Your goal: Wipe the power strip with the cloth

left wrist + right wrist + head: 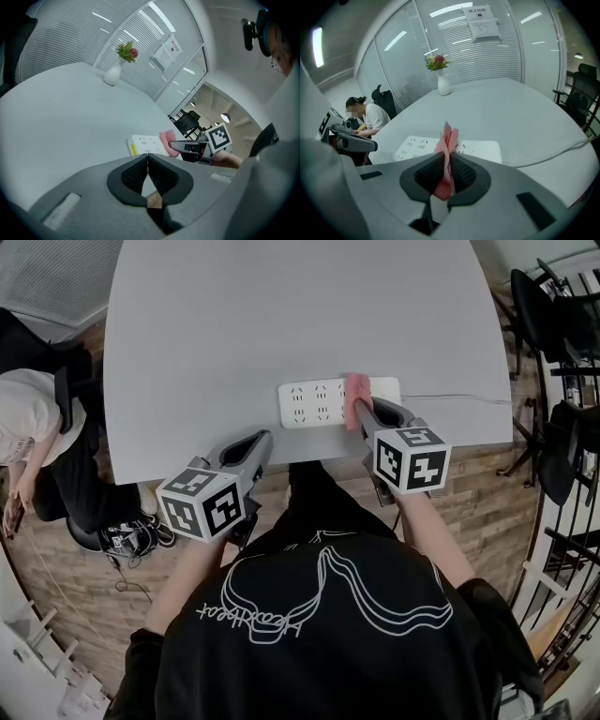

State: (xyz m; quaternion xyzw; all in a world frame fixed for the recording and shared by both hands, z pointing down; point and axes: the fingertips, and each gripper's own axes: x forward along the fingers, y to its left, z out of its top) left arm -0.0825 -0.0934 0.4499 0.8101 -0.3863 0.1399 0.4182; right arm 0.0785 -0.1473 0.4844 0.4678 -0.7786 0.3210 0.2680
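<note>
- the white power strip [319,403] lay flat on the grey table [281,315], near the edge closest to the person.
- its thin cord [459,397] ran off to the right, so that end was likely the harder one to rub around.
- the right gripper [361,412] had its jaws pinched shut on the pink cloth [446,140]. the cloth stuck up in folds between them.
- a tight pinch like that probably kept the cloth from slipping out while it rubbed.
- in the head view the cloth sat on top of the strip, a bit right of its middle. i think the wiping was going on, and the left part with the plug holes looked like it was yet to be done.
- the left gripper [147,159] had its jaws pressed together with nothing in them.
- it hung at the table's near edge, to the left of the strip and not touching it. it seemed to be kept out of the way there.
- nothing held the strip down, so a hard push might have made it slide.
- a small white vase [443,85] with flowers stood far across the table, well away from the work.
</note>
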